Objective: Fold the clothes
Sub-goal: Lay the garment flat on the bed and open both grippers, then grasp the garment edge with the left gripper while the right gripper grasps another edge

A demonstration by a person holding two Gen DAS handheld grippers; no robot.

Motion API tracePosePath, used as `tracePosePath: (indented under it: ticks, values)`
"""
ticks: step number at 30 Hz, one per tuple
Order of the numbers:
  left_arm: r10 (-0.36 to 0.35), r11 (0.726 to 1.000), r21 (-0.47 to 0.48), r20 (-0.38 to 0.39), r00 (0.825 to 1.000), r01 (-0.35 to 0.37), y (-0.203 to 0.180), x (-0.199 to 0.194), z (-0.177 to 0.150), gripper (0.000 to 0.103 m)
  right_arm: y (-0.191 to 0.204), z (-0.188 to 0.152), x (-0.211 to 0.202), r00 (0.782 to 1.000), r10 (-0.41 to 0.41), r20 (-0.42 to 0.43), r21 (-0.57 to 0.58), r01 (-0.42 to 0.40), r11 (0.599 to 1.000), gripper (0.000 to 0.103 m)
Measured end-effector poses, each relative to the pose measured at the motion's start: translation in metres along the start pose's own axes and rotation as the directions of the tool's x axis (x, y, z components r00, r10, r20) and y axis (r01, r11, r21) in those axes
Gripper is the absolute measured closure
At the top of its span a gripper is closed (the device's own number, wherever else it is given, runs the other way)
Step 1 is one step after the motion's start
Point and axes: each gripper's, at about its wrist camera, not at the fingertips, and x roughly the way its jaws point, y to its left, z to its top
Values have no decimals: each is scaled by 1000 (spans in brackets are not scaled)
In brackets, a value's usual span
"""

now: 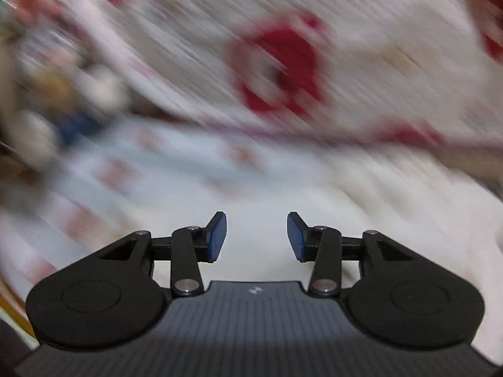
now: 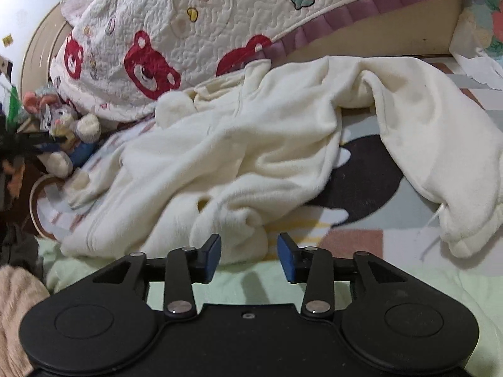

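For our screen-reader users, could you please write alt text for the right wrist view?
A crumpled cream fleece garment lies unfolded on a patterned bed sheet, just ahead of the open, empty right gripper. Behind it are a white quilt with red bears and a stuffed toy at left.

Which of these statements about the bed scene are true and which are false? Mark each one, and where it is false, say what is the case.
1. The right gripper is open and holds nothing. True.
2. The cream fleece garment lies neatly folded. False: it lies crumpled and spread out.
3. The quilt carries red bear faces. True.
4. The left gripper is clamped on cloth. False: its jaws stand apart, empty.
5. A plush toy sits left of the garment. True.
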Motion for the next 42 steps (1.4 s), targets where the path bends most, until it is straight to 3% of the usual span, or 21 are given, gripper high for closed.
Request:
tracePosePath:
  ticks: [2,5,8,12,17,19,20,23,25,27,28,29,30,32,33,34,35,37,39,42]
  values:
    - [-138,989,41,-104,985,143,-32,5,-39,55,2,-4,0,1000,13,-12,-7,-13,1000,53]
    - [-197,971,88,-221,955,221,-67,5,-76,50,4,-9,0,999,32,-30,-18,-33,999,45]
    - [-124,961,209,-258,958,180,-92,2,-92,49,7,-12,4,998,49,-43,-21,-50,999,43]
    - [24,956,289,-243,970,49,-102,4,-90,45,13,-8,19,998,42,-36,-16,-43,999,38]
    - [-77,992,76,-290,954,104,-75,8,-85,44,11,-6,36,1000,-19,-21,13,20,1000,37]
    - [-99,994,4,-305,947,105,-65,8,-88,40,8,-9,36,1000,5,-8,29,-4,1000,37]
    - [-95,995,-15,-305,948,95,-62,9,-89,39,7,-10,36,1000,13,-3,27,-13,1000,37]
    - [-68,997,-53,-299,952,54,-53,17,-90,17,11,-9,41,1000,9,10,-51,-8,999,37]
    - [-26,998,-64,-302,953,7,-47,30,-93,15,9,-6,49,1000,-15,20,-59,16,998,37]
    - [-46,995,-100,-341,939,13,-43,42,-95,15,5,-5,56,999,-19,34,-26,20,999,37]
    - [-73,993,-114,-359,930,34,-42,48,-97,14,3,-5,59,999,-8,41,-13,9,1000,41]
    - [-109,989,-131,-387,916,63,-42,53,-99,15,4,-3,56,999,8,53,-14,-7,1000,63]
    - [-108,991,-120,-403,909,65,-45,55,-100,17,4,-1,54,998,25,65,-14,-24,1000,79]
    - [-98,994,-88,-423,901,67,-51,53,-97,52,6,3,49,994,58,89,-17,-56,998,89]
    - [-101,994,-75,-427,898,76,-54,49,-94,78,7,5,46,992,74,100,-18,-73,997,90]
    - [-122,991,-99,-403,907,89,-54,40,-87,86,8,7,43,989,92,114,-18,-90,996,91]
    - [-147,986,-129,-371,917,105,-53,30,-79,87,8,14,30,979,127,161,-6,-127,992,91]
    - [-199,971,-179,-236,951,159,-52,1,-56,87,13,34,1,955,158,253,-18,-158,987,92]
    - [-228,954,-223,-101,968,202,-49,-23,-32,88,12,56,-22,930,156,333,-22,-158,987,92]
    - [-201,944,-253,62,978,211,-49,-41,-6,88,-8,73,-3,955,64,289,17,-72,997,92]
